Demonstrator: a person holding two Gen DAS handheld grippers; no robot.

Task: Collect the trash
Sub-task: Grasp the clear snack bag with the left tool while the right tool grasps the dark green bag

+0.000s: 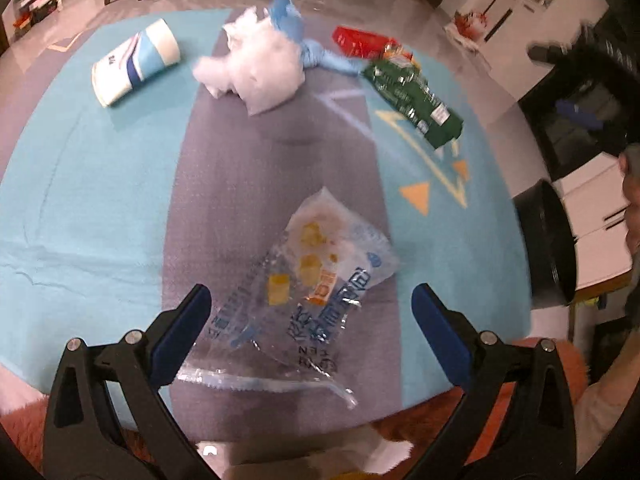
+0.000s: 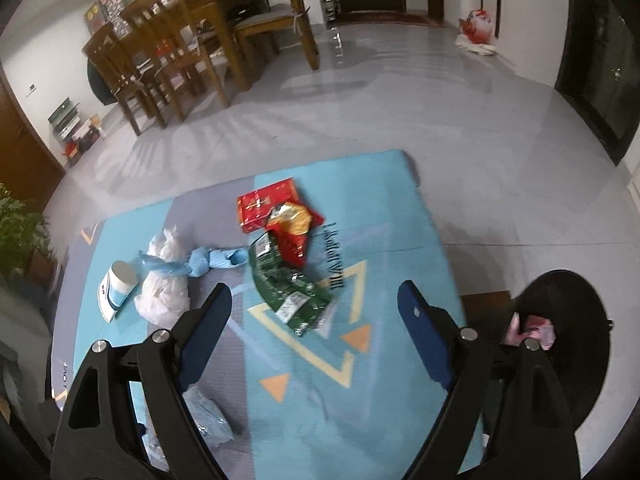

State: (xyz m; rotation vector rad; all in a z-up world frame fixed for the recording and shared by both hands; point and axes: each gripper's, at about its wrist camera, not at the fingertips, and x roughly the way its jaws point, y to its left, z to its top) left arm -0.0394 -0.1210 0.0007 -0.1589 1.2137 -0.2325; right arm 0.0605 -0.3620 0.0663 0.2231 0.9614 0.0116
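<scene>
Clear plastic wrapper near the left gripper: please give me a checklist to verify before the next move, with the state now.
1. Left gripper open: ok.
2. Clear plastic wrapper between its fingers: ok.
3. Fingers touching the wrapper: cannot tell.
4. Nothing lying on the wrapper: ok.
5. Black bin in view, mouth open: ok.
6. Right gripper open and holding nothing: ok.
</scene>
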